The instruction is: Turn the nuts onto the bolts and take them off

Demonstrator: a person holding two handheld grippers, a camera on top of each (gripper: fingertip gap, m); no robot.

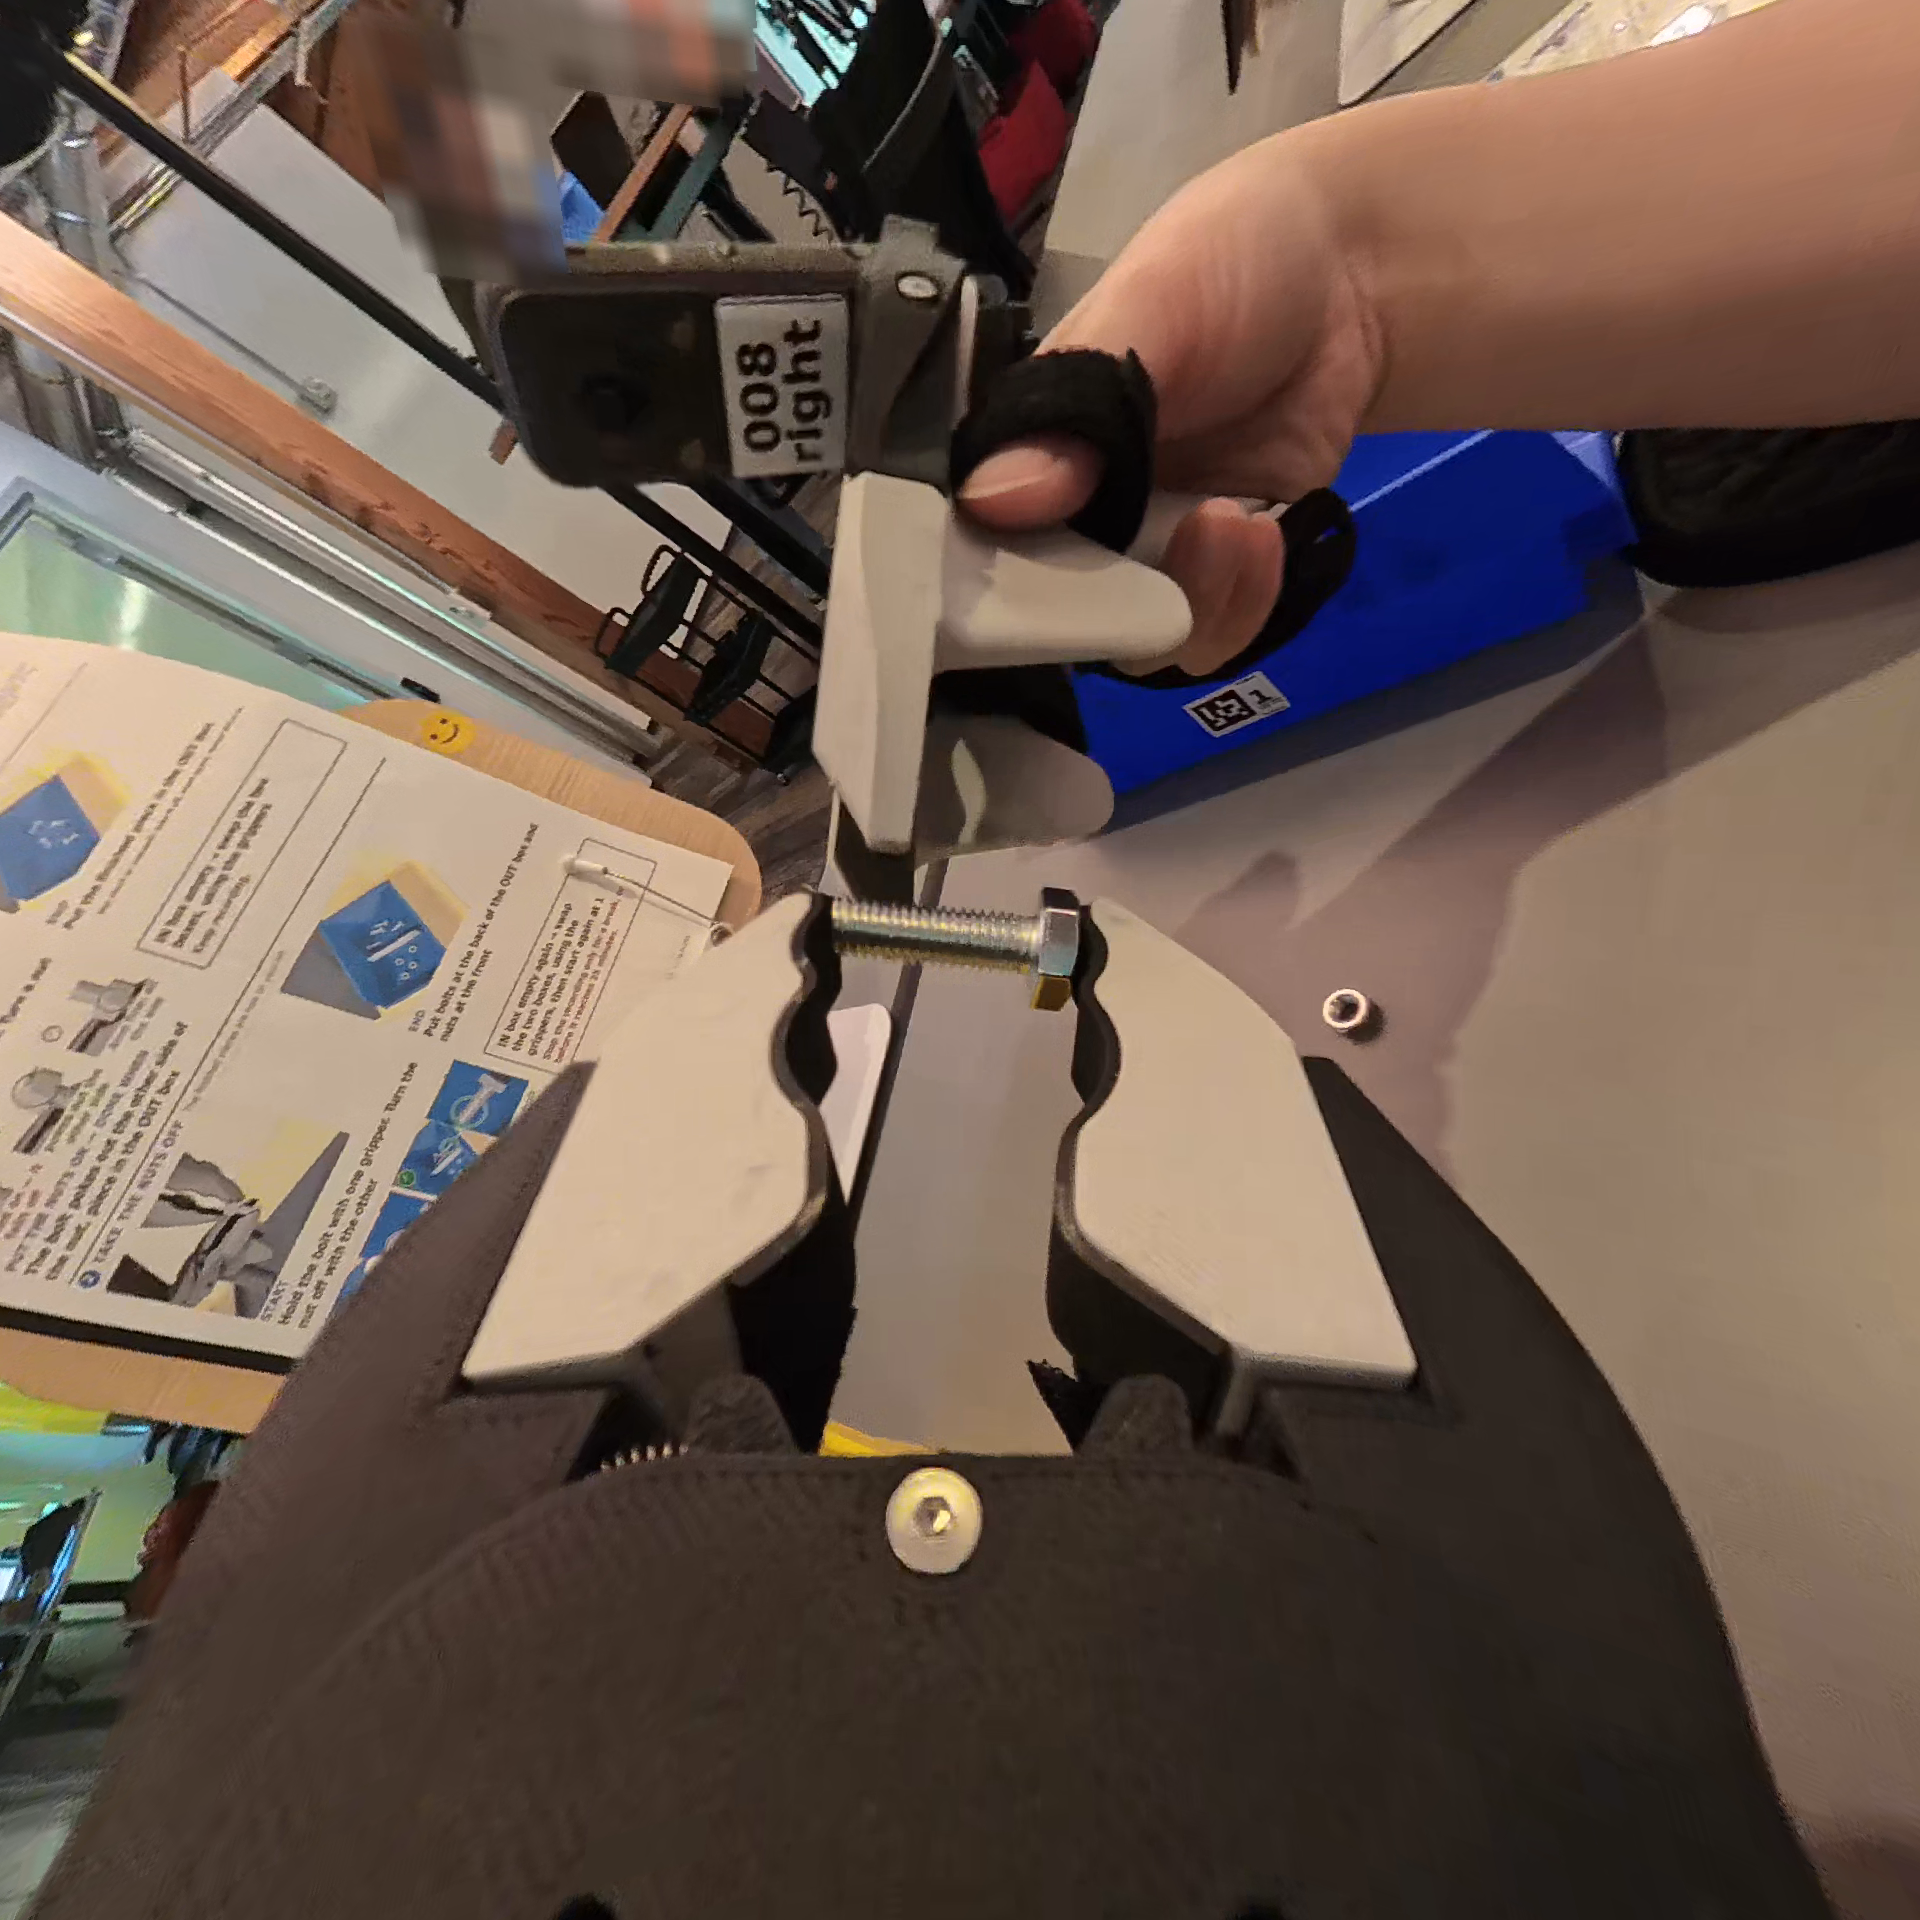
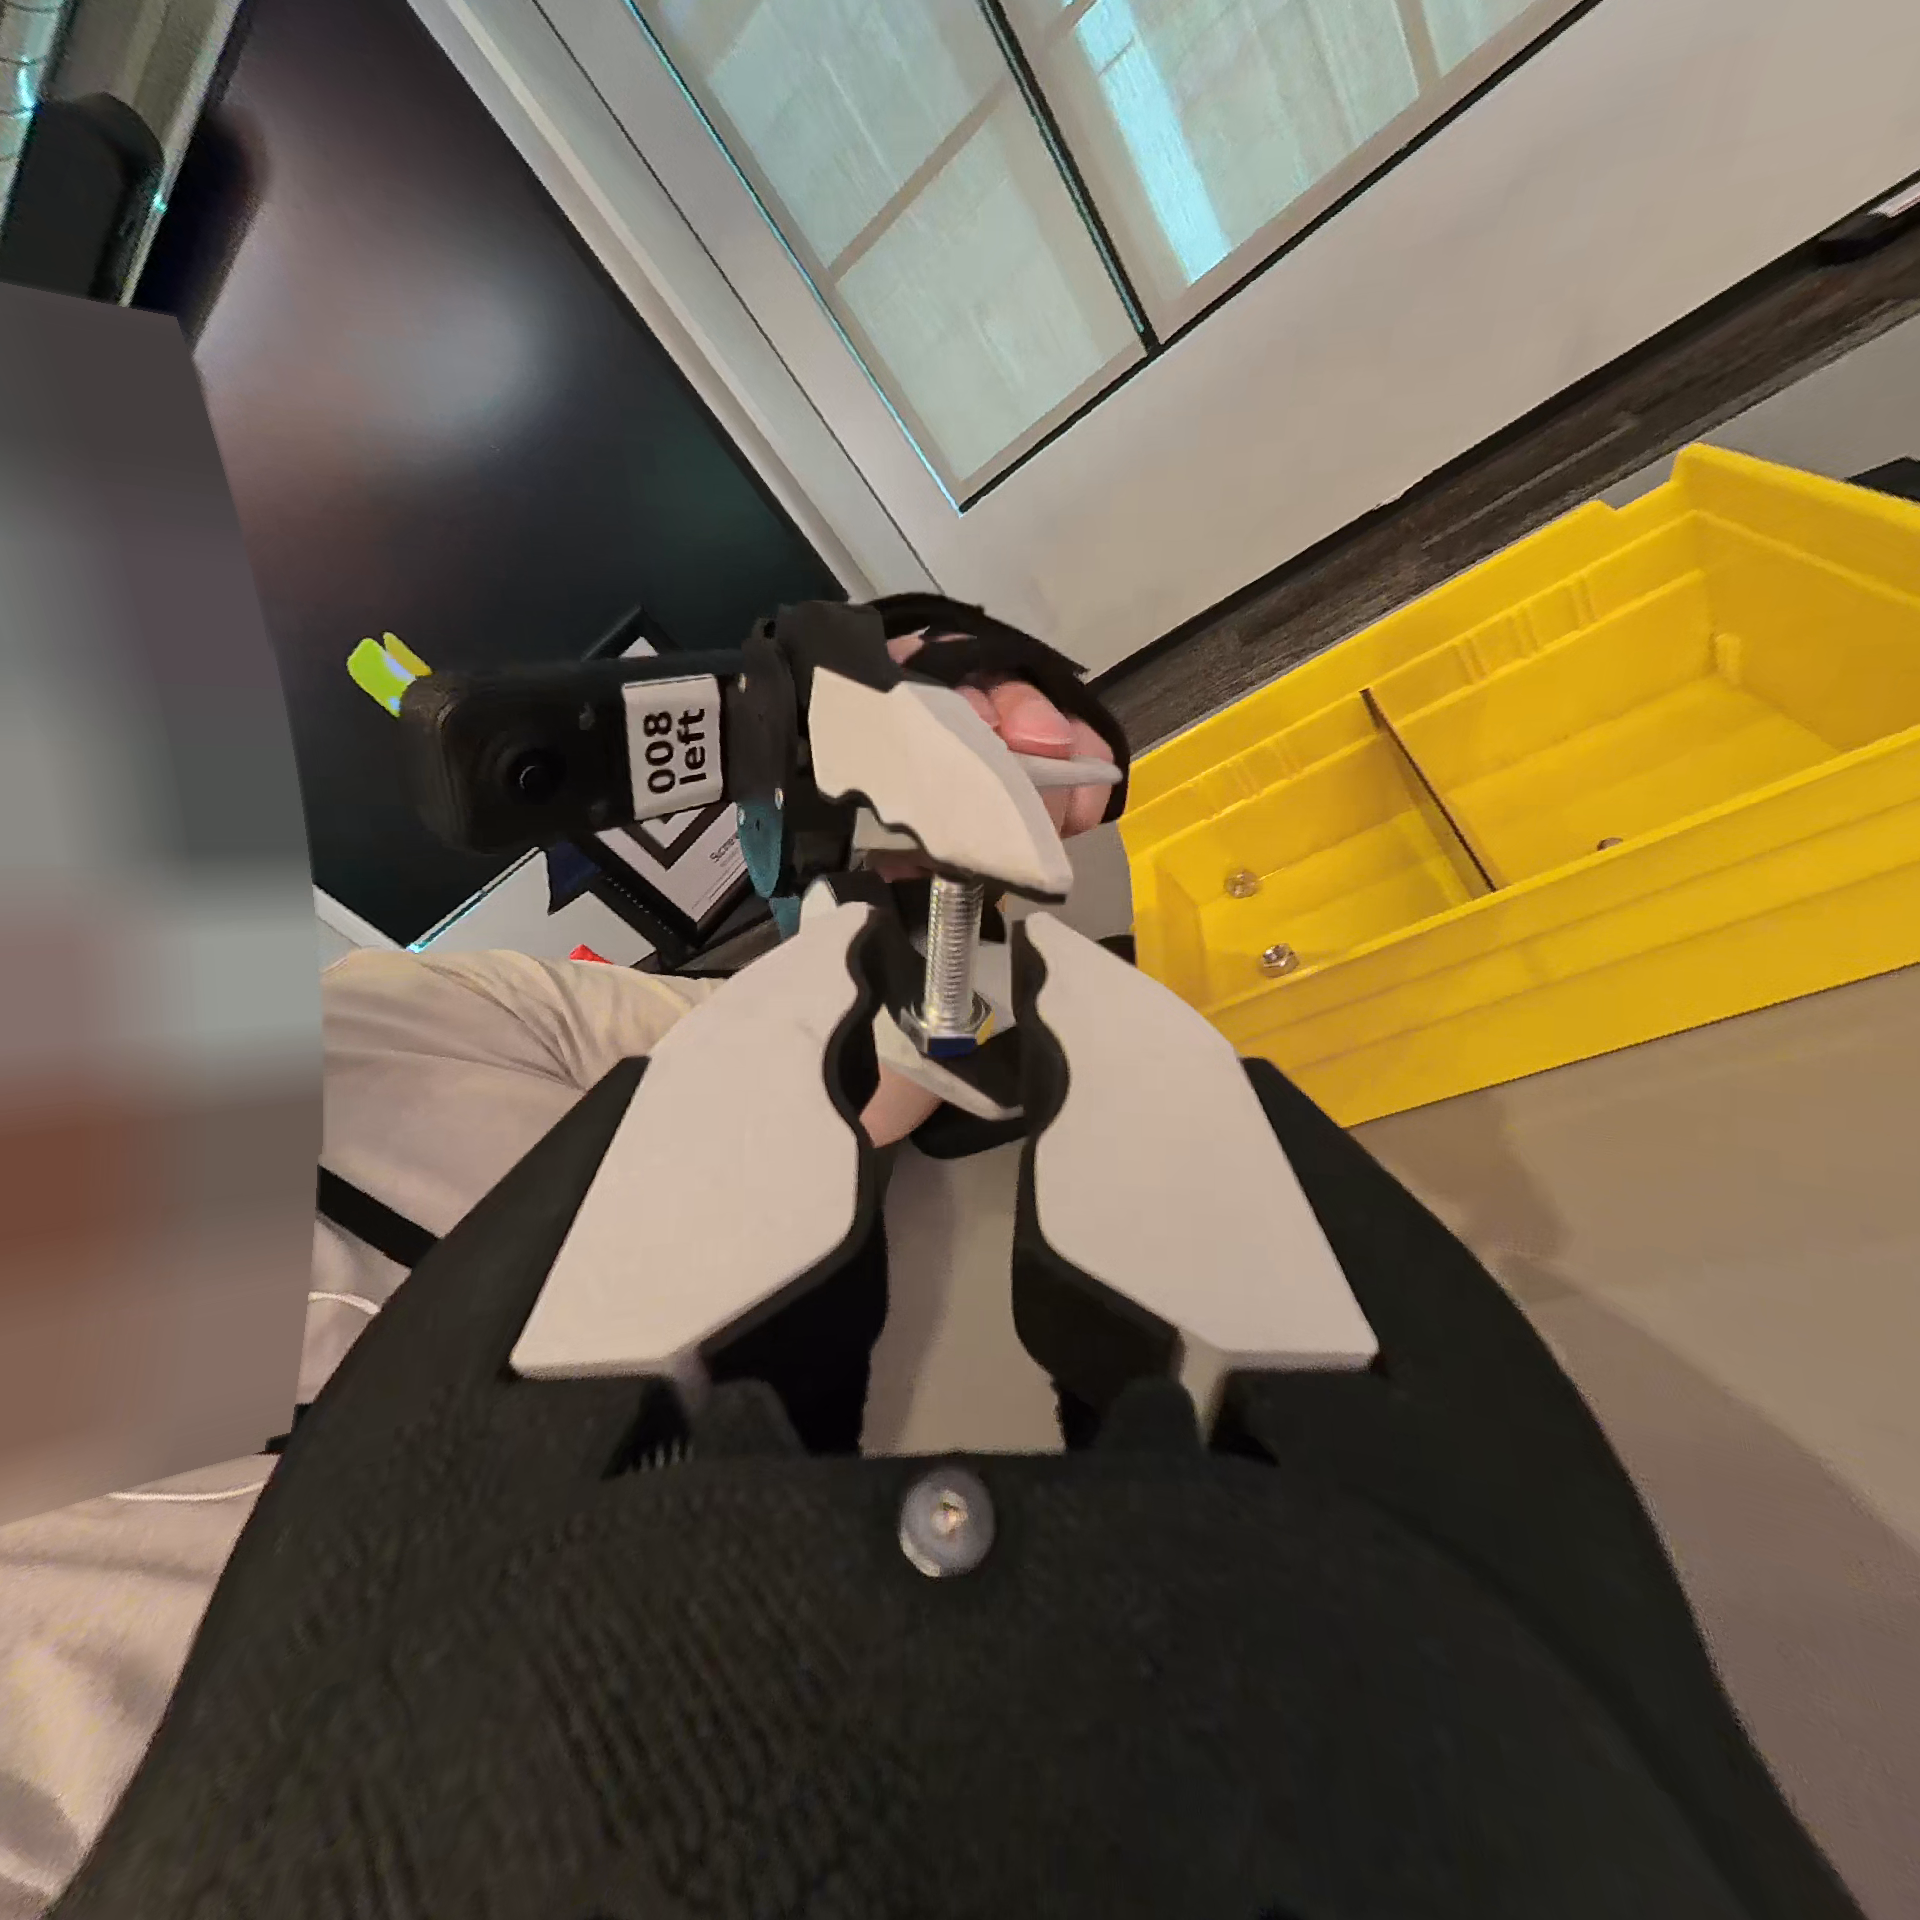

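Observation:
My left gripper [image 1: 951,940] is shut on a silver bolt [image 1: 935,930], pinching it end to end: the threaded tip is against the left finger and the hex head against the right. My right gripper [image 1: 920,831], held by a hand, hangs just above the bolt's threaded end. In the right wrist view the bolt [image 2: 951,935] stands upright in the left gripper [image 2: 954,971]. My right gripper [image 2: 932,930] is open and empty, with one fingertip on each side of the bolt. A loose nut [image 1: 1349,1008] lies on the grey table to the right.
A blue bin [image 1: 1455,561] stands on the table behind the right gripper. A yellow divided bin [image 2: 1351,1049] holds a few nuts [image 2: 1280,958]. A printed instruction sheet [image 1: 312,987] lies on a wooden board at the left. A person's trouser leg [image 2: 499,1039] is close by.

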